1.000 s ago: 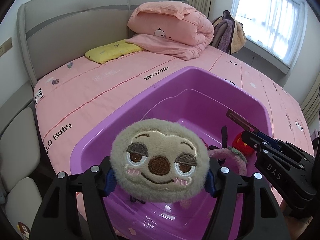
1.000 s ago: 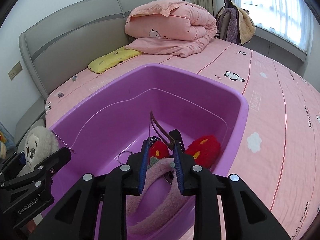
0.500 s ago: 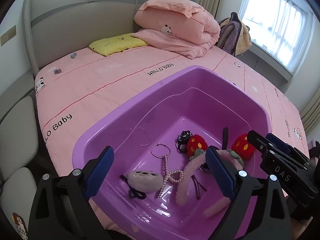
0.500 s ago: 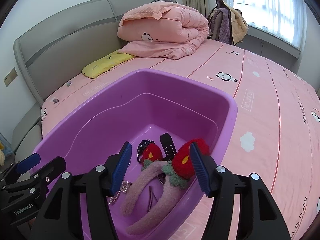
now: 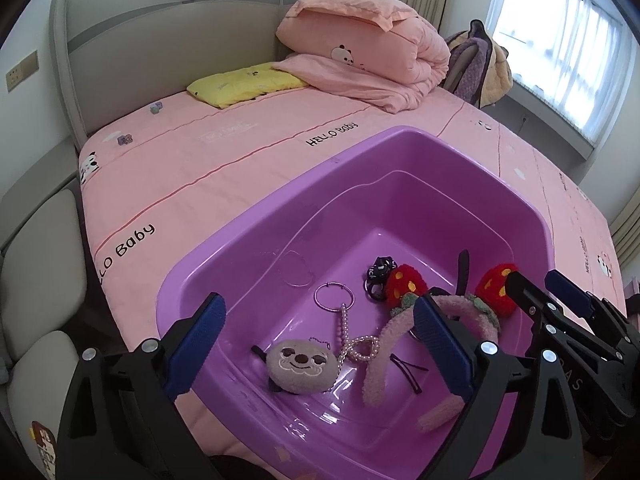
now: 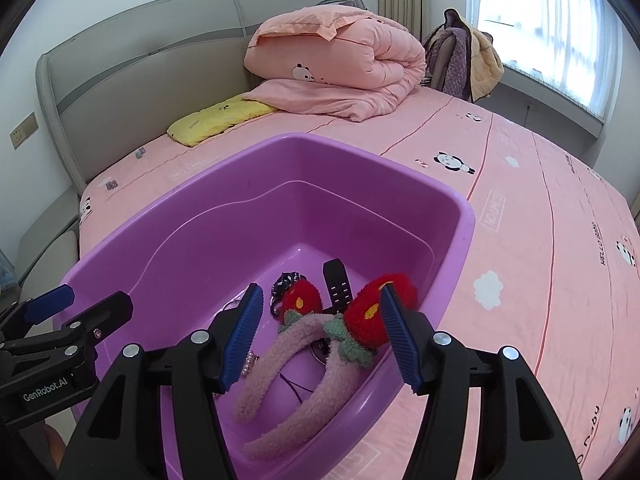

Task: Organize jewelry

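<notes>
A purple plastic basin [image 5: 256, 216] [image 6: 460, 240] sits on the pink bed. In it lie a plush sloth-face charm [image 5: 301, 366], a pearl chain with a metal ring [image 5: 343, 326], a pink fuzzy headband with red strawberries [image 5: 386, 344] [image 6: 304, 344], a black hair clip [image 6: 338, 286], thin dark hairpins [image 5: 408, 368] and a small black charm [image 5: 378, 270]. My left gripper [image 5: 320, 344] is open and empty above the basin's near side. My right gripper [image 6: 320, 332] is open and empty over the headband.
A folded pink duvet [image 5: 360, 48] and a yellow pillow [image 5: 244, 84] lie at the head of the bed by the grey headboard [image 5: 160, 40]. A chair with clothes [image 6: 460, 60] stands by the window. A grey padded seat [image 5: 36, 280] is left of the bed.
My left gripper opened and dropped the sloth charm into the basin. My right gripper opened and let go of the hairpins. Both grippers drew back and up slightly.
</notes>
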Tool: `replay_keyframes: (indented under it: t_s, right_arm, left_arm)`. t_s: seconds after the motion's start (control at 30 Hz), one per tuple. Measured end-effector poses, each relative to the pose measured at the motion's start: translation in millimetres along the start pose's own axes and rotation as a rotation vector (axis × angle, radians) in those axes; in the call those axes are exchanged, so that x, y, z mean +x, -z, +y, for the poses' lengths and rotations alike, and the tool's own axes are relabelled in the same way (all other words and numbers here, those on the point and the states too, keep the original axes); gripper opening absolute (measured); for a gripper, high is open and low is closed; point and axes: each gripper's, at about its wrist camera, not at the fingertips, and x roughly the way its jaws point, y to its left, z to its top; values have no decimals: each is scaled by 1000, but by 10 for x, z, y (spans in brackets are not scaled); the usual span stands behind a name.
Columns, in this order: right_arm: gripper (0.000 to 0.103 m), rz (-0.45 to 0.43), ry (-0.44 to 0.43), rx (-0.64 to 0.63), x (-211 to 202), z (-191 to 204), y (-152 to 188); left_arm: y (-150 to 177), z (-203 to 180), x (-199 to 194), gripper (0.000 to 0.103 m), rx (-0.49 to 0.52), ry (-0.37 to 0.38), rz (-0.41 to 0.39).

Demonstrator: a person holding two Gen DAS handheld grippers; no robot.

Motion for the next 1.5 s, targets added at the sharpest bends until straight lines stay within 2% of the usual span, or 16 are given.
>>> replay_keyframes:
  t_s: [1.5]
  right_arm:
    - [58, -9, 0, -10, -40, 63, 31]
  left_arm:
    - [-7, -22, -59, 97, 22, -1, -28]
